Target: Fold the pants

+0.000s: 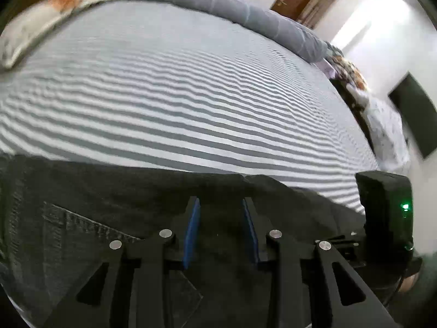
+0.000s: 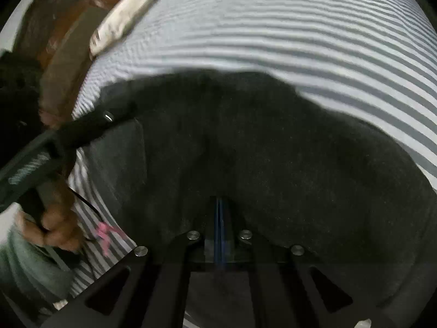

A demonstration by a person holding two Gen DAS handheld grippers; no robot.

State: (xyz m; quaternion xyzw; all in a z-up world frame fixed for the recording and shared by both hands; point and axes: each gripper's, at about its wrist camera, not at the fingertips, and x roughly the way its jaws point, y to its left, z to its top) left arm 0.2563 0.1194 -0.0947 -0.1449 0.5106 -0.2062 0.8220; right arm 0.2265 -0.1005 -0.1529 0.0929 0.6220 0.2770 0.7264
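On striped bed (image 1: 191, 95): pants (image 2: 273, 150) | left gripper (image 1: 221, 205) spread | right gripper (image 2: 220, 202) pinching pants

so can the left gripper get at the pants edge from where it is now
Probably yes. The left gripper is open, its blue pads either side of the dark pants right at the fabric's far edge on the striped bedsheet. Nothing visible blocks it from closing there.

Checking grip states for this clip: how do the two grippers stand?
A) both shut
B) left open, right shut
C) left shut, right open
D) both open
B: the left gripper shows a gap between its blue pads above the pants; the right gripper's pads meet.
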